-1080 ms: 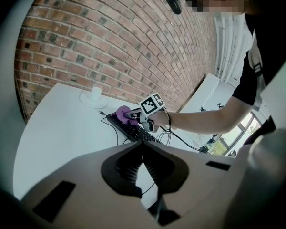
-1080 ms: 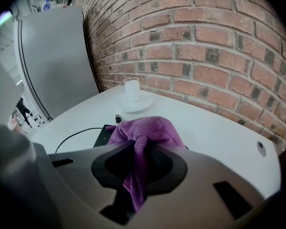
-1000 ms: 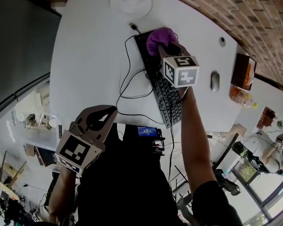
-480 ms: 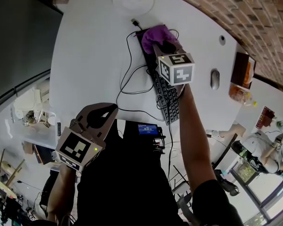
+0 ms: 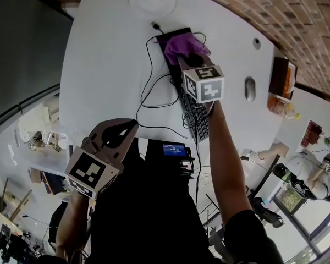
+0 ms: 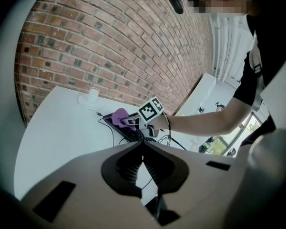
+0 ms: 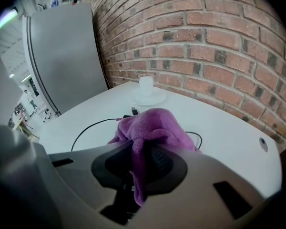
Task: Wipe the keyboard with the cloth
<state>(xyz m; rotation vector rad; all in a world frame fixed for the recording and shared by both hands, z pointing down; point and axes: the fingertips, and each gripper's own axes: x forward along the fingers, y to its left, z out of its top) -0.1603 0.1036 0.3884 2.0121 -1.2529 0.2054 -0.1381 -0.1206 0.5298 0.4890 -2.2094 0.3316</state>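
The right claw (image 5: 190, 58) pinches a purple fluffy cloth (image 5: 182, 44). In the right gripper view a fold of it hangs between the two jaws, which are closed on it. The cloth lies on the far end of the long black computer keyboard (image 5: 197, 113), which rests on the round white worktop (image 5: 110, 48).

The long axis of the keyboard runs from this far end toward the person, slanted a little to the right in the head view. So nearly all the keys lie on the person's side of the right claw, under the right forearm (image 5: 223, 147). I judge that the coming stroke must draw the cloth back along this axis, toward the keyboard's near end.

The left claw (image 5: 122, 130) is pressed together with nothing in it. It is to the left of the keyboard's near end and well apart from it, so the right hand is clearly the nearer one. A thin black cable (image 5: 147, 92) loops just beside the keyboard's left side.
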